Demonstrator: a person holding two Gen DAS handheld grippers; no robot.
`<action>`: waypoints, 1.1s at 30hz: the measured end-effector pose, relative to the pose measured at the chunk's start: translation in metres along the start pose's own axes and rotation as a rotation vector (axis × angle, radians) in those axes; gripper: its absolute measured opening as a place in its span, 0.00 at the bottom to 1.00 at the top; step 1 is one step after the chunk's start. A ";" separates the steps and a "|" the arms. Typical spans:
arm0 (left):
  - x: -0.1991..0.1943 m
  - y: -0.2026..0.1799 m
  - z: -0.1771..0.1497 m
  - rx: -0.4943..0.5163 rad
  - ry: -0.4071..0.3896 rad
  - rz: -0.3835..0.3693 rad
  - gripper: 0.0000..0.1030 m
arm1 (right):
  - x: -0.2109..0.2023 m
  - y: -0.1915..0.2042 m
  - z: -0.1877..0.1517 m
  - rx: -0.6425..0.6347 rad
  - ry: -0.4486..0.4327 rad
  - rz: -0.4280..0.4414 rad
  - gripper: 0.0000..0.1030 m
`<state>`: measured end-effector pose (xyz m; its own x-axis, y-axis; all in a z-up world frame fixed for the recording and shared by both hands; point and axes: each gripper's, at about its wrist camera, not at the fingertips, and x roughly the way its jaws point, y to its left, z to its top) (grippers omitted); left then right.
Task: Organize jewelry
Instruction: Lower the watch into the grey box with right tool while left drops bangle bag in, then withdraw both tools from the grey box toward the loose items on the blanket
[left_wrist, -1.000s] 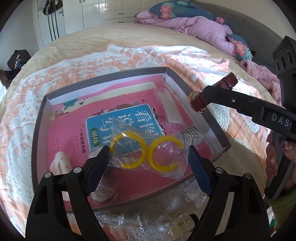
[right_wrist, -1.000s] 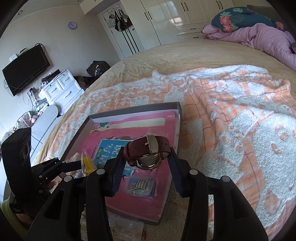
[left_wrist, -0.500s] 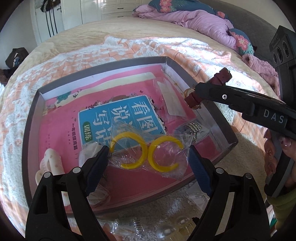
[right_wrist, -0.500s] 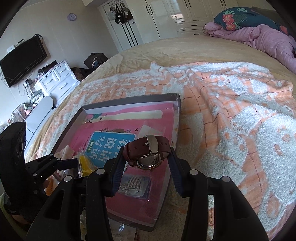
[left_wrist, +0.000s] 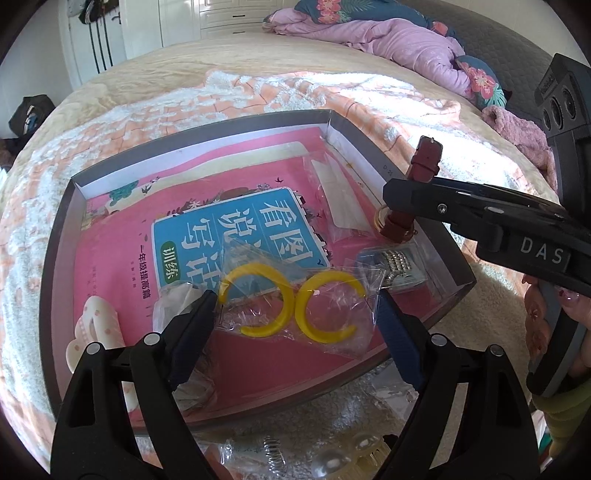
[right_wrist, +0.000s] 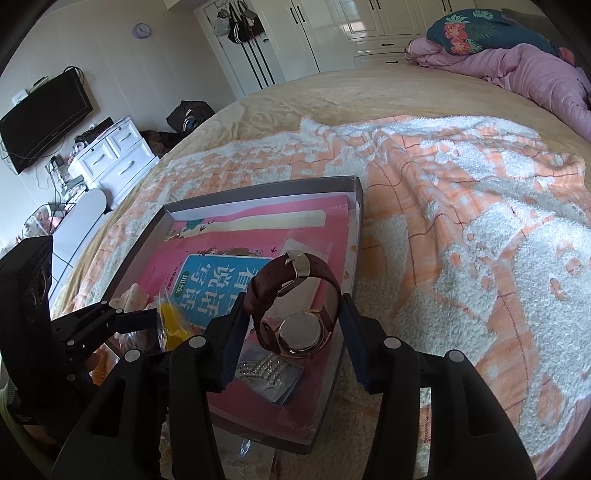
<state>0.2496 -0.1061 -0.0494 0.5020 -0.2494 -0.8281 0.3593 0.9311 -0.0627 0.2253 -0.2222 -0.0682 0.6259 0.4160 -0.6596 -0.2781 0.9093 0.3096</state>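
Both grippers have come in lower over the grey tray (left_wrist: 373, 162) vs a sec ago; drop-off looks close. Left gripper (left_wrist: 295, 314) fingers pinch clear bag of yellow hoop earrings (left_wrist: 291, 306) above the pink book. Right gripper (right_wrist: 293, 325) clamps burgundy-strap watch (right_wrist: 299, 317) over tray's right edge. Only right view shows watch caseback; only left view shows hoops flat.

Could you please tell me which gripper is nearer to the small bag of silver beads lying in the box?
Right. The right gripper, holding the watch, hangs just above the bead bag; the left gripper, gripping the bag of yellow hoops, sits further along the box's near side.
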 end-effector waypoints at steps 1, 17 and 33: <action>0.000 0.000 0.000 -0.001 -0.001 0.000 0.75 | -0.001 0.000 0.000 0.002 0.000 0.004 0.50; -0.001 -0.001 -0.001 -0.001 0.000 0.000 0.80 | -0.034 0.002 0.006 0.034 -0.083 0.030 0.68; -0.045 0.025 -0.001 -0.098 -0.067 0.034 0.91 | -0.082 0.014 0.009 0.022 -0.184 0.057 0.82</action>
<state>0.2352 -0.0716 -0.0143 0.5655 -0.2317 -0.7915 0.2646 0.9600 -0.0920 0.1761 -0.2439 -0.0037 0.7326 0.4562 -0.5052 -0.3024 0.8831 0.3588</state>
